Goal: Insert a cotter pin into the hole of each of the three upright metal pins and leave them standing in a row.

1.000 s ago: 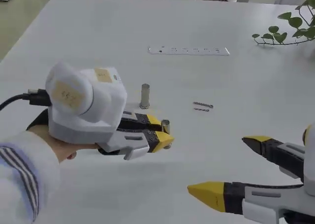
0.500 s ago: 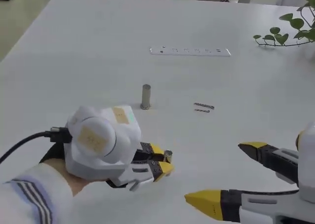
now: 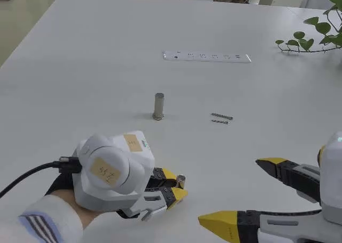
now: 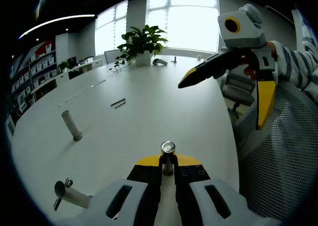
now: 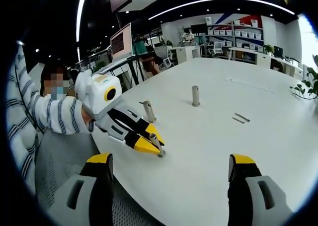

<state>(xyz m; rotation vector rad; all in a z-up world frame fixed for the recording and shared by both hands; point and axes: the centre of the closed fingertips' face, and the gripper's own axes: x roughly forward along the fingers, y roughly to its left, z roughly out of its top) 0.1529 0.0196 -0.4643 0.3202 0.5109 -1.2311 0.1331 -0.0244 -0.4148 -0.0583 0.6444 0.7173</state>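
My left gripper (image 3: pixel 178 186) is shut on a short metal pin (image 3: pixel 181 178) near the table's front edge; in the left gripper view the pin (image 4: pixel 168 155) stands up between the yellow-tipped jaws. One bare pin (image 3: pixel 158 106) stands upright mid-table. Another pin (image 5: pixel 147 111) stands just behind the left gripper; in the left gripper view this pin (image 4: pixel 69 193) seems to carry a cotter pin. Two loose cotter pins (image 3: pixel 220 118) lie to the right of the bare pin. My right gripper (image 3: pixel 243 192) hangs open at the lower right, holding nothing.
A white power strip (image 3: pixel 206 56) lies across the far middle of the white table (image 3: pixel 80 67). Plant leaves (image 3: pixel 315 32) reach in at the far right. A mesh chair (image 4: pixel 278 151) stands off the table's near edge.
My left gripper has drawn back toward me with the pin in it, away from the bare upright pin. The right gripper has barely shifted.
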